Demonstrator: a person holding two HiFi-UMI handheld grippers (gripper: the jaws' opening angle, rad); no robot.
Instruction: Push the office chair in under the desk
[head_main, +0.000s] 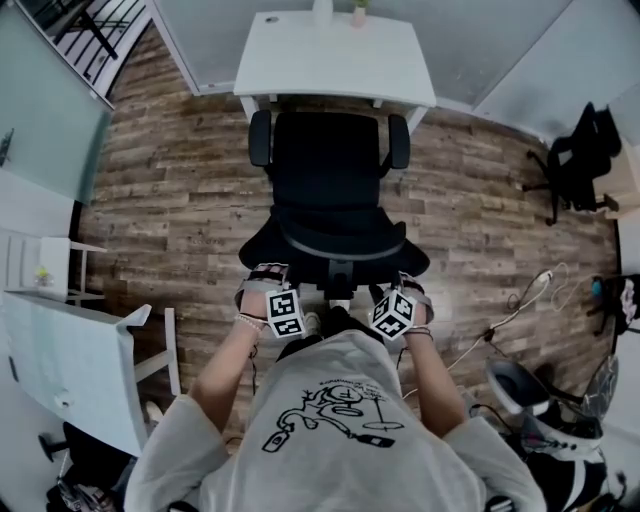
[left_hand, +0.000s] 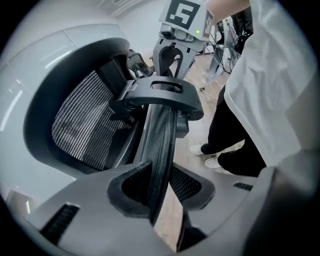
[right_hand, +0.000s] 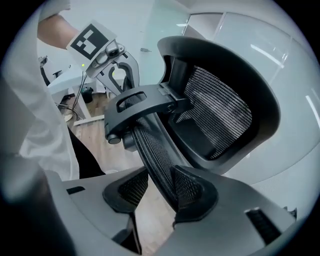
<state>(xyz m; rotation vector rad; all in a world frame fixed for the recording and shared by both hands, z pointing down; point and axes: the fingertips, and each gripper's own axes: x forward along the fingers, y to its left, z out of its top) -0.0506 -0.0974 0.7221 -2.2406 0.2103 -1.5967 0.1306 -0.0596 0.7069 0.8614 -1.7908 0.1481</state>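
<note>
The black office chair (head_main: 328, 170) stands facing the white desk (head_main: 335, 60), its seat and armrests partly beneath the desk's front edge. I stand behind it. My left gripper (head_main: 262, 283) (left_hand: 162, 192) is shut on the left side of the backrest's upper rim (left_hand: 162, 135). My right gripper (head_main: 408, 288) (right_hand: 160, 192) is shut on the same rim (right_hand: 150, 145) further right. The mesh headrest (left_hand: 75, 120) (right_hand: 220, 105) rises just past the jaws. Each gripper view also shows the other gripper, the right one (left_hand: 172, 50) and the left one (right_hand: 117, 70).
A white table (head_main: 70, 370) stands at my left. Another black chair (head_main: 575, 165) stands at the far right, and cables (head_main: 520, 305) lie on the wood floor. A helmet and other gear (head_main: 540, 400) sit at the lower right. Small items (head_main: 340, 12) stand at the desk's back.
</note>
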